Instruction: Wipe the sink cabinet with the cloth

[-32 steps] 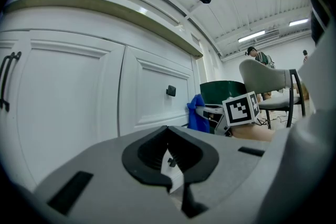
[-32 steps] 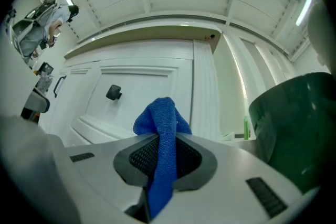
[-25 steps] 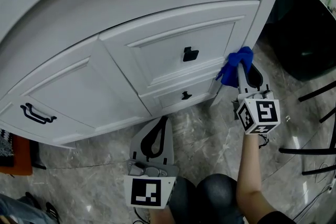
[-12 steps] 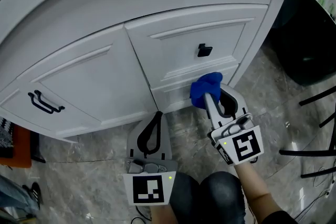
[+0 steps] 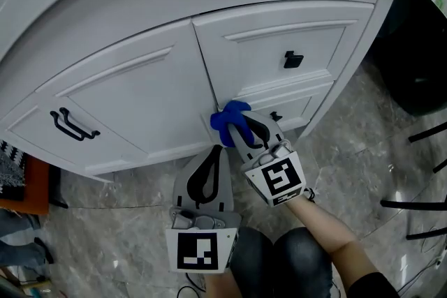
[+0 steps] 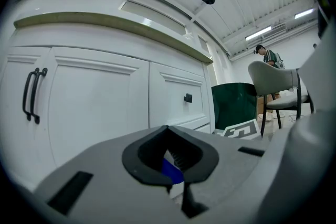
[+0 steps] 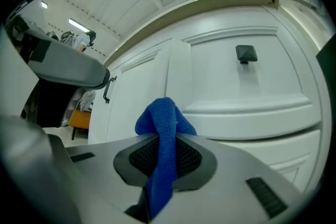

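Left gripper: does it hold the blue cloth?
No, the blue cloth is clamped in the right gripper; the left gripper is shut on nothing.

Bright, even indoor light; sharp views, strong fisheye bending at edges.

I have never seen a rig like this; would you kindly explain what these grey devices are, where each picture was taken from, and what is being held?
There is no robot here. A person holds a two-jaw hand tool in each hand. The head view comes from a camera on the person's head, looking down. The other two views come from a camera on each tool, looking along its jaws. The right gripper is shut on a blue cloth and holds it to the white cabinet, low down where the door meets the drawers. The left gripper is shut and empty, and it hangs over the marble floor.
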### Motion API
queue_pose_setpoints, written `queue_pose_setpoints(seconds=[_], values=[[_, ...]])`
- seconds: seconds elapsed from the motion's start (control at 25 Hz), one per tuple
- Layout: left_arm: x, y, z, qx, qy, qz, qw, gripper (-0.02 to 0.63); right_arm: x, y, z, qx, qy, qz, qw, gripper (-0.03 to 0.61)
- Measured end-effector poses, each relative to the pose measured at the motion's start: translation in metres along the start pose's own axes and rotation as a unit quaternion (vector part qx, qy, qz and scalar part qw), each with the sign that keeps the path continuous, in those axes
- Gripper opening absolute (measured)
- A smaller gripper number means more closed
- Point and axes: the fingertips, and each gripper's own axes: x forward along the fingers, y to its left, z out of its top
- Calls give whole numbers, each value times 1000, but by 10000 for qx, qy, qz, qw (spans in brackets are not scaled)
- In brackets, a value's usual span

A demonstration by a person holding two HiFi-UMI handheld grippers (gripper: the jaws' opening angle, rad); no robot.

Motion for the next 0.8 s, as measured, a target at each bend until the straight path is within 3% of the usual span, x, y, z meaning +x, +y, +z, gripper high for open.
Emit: queue_pose_setpoints(seconds=[0.36, 0.8], values=[[8, -8, -6, 14, 68, -115, 9999, 5, -3, -8, -2, -383, -67, -88, 9992, 57], [12, -18, -7, 57, 108, -195, 9997, 5, -20, -40, -5, -190, -49, -459, 9988, 57]])
